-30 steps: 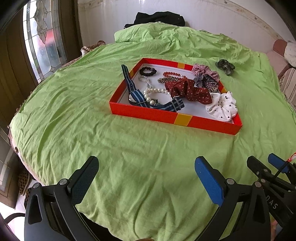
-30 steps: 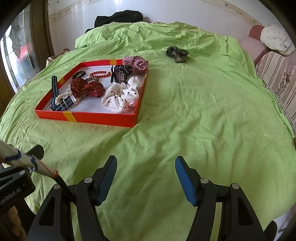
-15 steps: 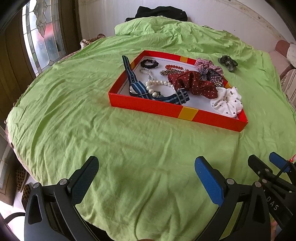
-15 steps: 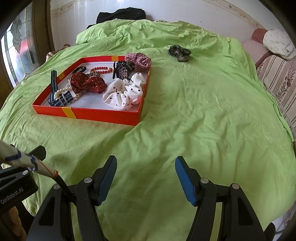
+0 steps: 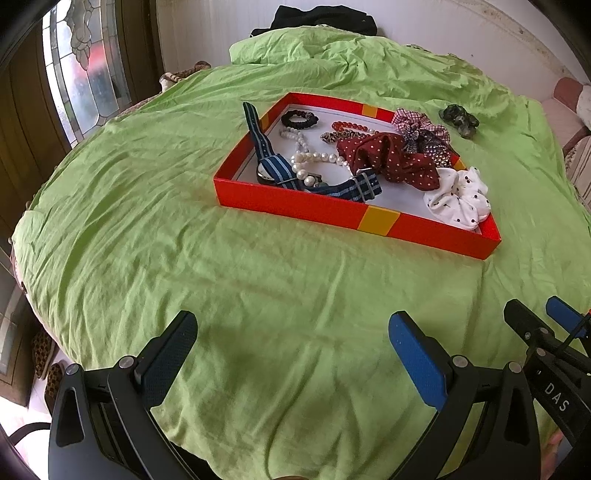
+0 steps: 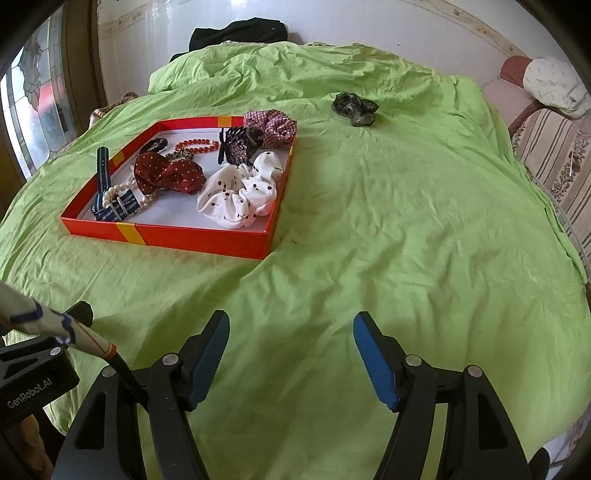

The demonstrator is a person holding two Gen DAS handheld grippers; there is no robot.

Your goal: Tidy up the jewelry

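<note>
A red tray [image 5: 373,219] [image 6: 199,238] sits on the green cloth. It holds a white dotted scrunchie [image 5: 458,195] [image 6: 240,192], a dark red dotted scrunchie [image 5: 391,157] [image 6: 168,173], a pearl necklace [image 5: 310,162], a blue striped strap [image 5: 269,155] [image 6: 103,166], red beads [image 6: 195,144] and other hair pieces. A dark green scrunchie [image 5: 460,118] [image 6: 354,107] lies on the cloth beyond the tray. My left gripper [image 5: 291,354] is open and empty, well short of the tray. My right gripper [image 6: 291,354] is open and empty, near the front edge.
The table [image 6: 424,221] is round, draped in wrinkled green cloth. A window [image 5: 77,74] is at the left, a white wall behind, and a striped sofa [image 6: 554,147] at the right. A black garment [image 6: 240,33] lies at the far edge.
Both grippers have moved forward a little toward the tray, so the tray looks nearer and larger. Both stay open and empty.
</note>
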